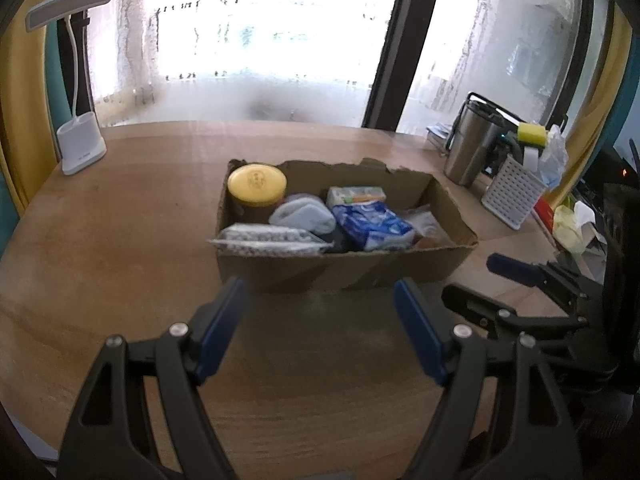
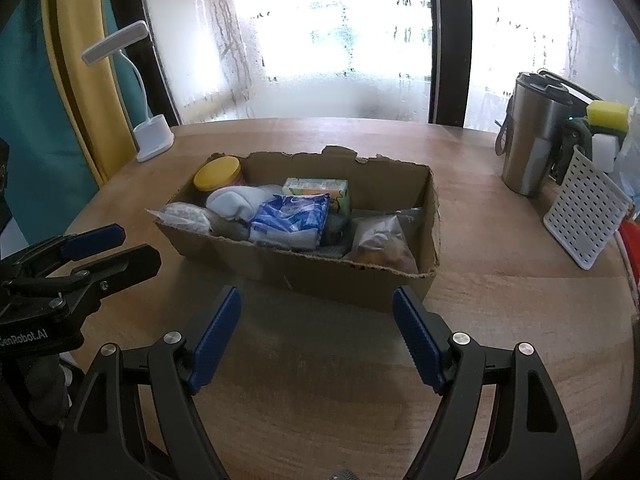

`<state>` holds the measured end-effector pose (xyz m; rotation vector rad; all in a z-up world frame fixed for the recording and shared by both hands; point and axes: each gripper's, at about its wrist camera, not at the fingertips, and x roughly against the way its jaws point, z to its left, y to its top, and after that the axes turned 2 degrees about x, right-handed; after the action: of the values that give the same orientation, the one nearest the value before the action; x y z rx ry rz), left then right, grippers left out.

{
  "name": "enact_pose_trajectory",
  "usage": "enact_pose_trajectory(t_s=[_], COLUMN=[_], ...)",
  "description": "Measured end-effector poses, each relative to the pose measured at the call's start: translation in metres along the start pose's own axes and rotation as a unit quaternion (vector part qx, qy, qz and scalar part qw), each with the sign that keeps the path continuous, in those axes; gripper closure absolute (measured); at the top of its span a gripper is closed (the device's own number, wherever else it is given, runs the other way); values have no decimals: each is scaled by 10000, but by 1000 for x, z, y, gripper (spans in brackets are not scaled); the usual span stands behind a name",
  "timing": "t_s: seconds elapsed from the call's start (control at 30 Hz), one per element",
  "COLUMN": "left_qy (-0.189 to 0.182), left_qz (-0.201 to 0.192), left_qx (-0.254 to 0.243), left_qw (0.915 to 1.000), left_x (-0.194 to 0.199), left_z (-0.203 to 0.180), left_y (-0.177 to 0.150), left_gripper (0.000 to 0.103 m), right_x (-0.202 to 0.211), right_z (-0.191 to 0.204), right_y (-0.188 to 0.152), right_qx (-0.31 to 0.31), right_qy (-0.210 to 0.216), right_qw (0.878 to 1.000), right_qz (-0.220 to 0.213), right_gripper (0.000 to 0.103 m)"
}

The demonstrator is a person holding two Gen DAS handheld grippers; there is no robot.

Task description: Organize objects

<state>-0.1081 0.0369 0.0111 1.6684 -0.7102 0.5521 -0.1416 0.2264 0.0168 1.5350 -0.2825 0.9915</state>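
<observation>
A torn cardboard box [image 1: 340, 272] [image 2: 320, 276] sits mid-table, filled with a yellow-lidded jar [image 1: 257, 182] [image 2: 218, 174], white socks [image 1: 304, 214] [image 2: 234, 202], a blue tissue pack [image 1: 372, 224] [image 2: 290, 218], a green carton [image 1: 356, 195] [image 2: 320, 189], a dotted bag [image 1: 268, 240] and a clear snack bag [image 2: 382, 246]. My left gripper [image 1: 320, 292] stands open just short of the box's front wall, nothing between its blue pads. My right gripper [image 2: 316, 300] is open too, empty, near the box's front right corner. Each gripper shows in the other's view: the right gripper [image 1: 472, 280], the left gripper [image 2: 136, 242].
A white desk lamp [image 1: 80, 148] [image 2: 152, 140] stands at the back left. A steel tumbler [image 1: 470, 148] [image 2: 528, 148] and a white perforated organiser [image 1: 514, 192] [image 2: 586, 220] holding a yellow sponge stand at the right. The wooden table [image 1: 120, 240] ends at a fogged window behind.
</observation>
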Motion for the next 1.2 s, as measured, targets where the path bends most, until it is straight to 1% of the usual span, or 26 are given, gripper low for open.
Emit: enact_pose_trajectory(t_s=[0.57, 0.7, 0.97, 1.2], left_qy=[-29, -13, -22, -25], left_qz=[-58, -81, -55, -74], left_qx=[-160, -184, -155, -107], left_qw=[9999, 9998, 9999, 9999], left_x=[16, 21, 28, 32], left_z=[-8, -10, -13, -11], left_y=[-17, -20, -28, -28], left_gripper=[25, 25, 25, 25], right_x=[17, 25, 38, 46], right_z=[3, 4, 4, 3], right_y=[-19, -24, -31, -34], right_qx=[-118, -156, -179, -197], right_qy=[-87, -105, -167, -226], right_qw=[9998, 9997, 9993, 9989], right_qz=[-101, -184, -298, -362], right_gripper=[22, 22, 22, 22])
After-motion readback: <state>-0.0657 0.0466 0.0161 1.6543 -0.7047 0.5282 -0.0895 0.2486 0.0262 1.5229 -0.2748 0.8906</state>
